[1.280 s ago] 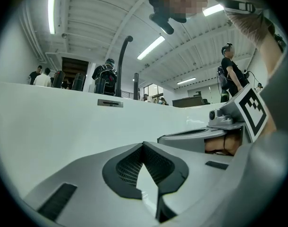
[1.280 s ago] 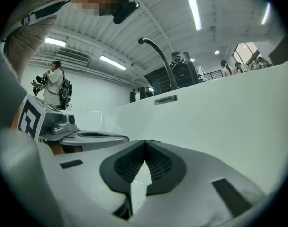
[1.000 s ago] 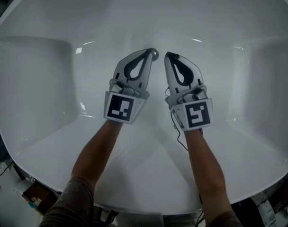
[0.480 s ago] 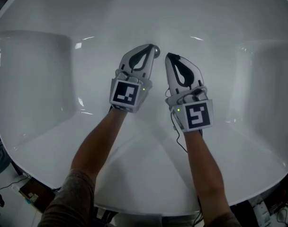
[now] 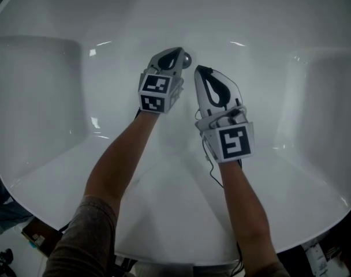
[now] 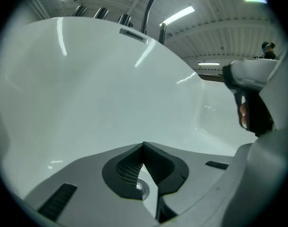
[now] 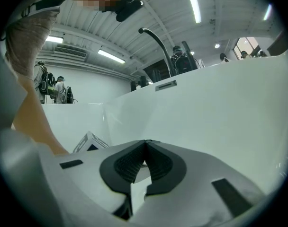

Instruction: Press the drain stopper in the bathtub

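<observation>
Head view: left tongs (image 5: 176, 57) are pointing down into the bathtub (image 5: 268, 33) at upper centre of frame, tip touching or just short of the chrome drain stopper (image 5: 187, 58), which is peeking out on the tip's right side. Right tongs (image 5: 199, 70) are hanging just beside it, lower right, not on it

Left gripper view: left tongs (image 6: 143, 147) are sitting together, nothing clamped; stopper (image 6: 140, 187) is showing through the gap below the pads at lower centre

Right gripper view: right tongs (image 7: 145, 145) are likewise together and empty, aiming at the tub wall; no stopper in frame

Risk: contact is looking off-centre, so a push may be skidding the tip off the smooth chrome onto the tub floor, stopper not latching. Right tongs sitting this near could be bumping the left
</observation>
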Available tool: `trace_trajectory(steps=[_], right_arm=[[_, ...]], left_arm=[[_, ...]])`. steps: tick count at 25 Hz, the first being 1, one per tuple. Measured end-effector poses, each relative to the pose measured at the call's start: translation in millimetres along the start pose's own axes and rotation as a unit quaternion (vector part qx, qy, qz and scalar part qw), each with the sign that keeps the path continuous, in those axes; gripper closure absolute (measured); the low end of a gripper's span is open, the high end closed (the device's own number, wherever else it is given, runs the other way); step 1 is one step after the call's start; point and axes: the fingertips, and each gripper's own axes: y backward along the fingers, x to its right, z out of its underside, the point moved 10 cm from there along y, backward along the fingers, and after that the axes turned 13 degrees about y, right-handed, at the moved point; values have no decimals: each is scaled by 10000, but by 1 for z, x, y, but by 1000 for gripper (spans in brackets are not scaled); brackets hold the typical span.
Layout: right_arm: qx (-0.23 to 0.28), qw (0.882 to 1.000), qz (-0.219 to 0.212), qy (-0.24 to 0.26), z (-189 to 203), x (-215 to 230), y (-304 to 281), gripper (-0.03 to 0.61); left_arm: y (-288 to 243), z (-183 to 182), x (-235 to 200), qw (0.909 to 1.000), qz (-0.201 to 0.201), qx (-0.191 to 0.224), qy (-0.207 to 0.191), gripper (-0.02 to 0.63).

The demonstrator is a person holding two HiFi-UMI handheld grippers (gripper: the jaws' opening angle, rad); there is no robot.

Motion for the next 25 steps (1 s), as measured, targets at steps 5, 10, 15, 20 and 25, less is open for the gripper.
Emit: trace_trajectory(steps=[5, 10, 15, 20, 25], right_arm=[[-122, 9999, 5, -72, 6, 1, 4, 581], [-161, 9997, 62, -154, 10, 4, 5, 581], [-237, 9995, 63, -208, 14, 2, 7, 581], [-344, 9989, 79, -301, 23, 5, 10, 581], [-359, 9985, 49, -400, 25, 4, 11, 581]], left_arm=[[-19, 15, -12, 9982, -264, -535, 68, 609], [-36, 33, -22, 9921, -480, -1135, 245, 609], [-45, 54, -28, 9794, -653, -1869, 394, 609], [-55, 69, -31, 9682, -846, -2335, 314, 609], [-58, 75, -31, 9624, -967, -2502, 422, 609]])
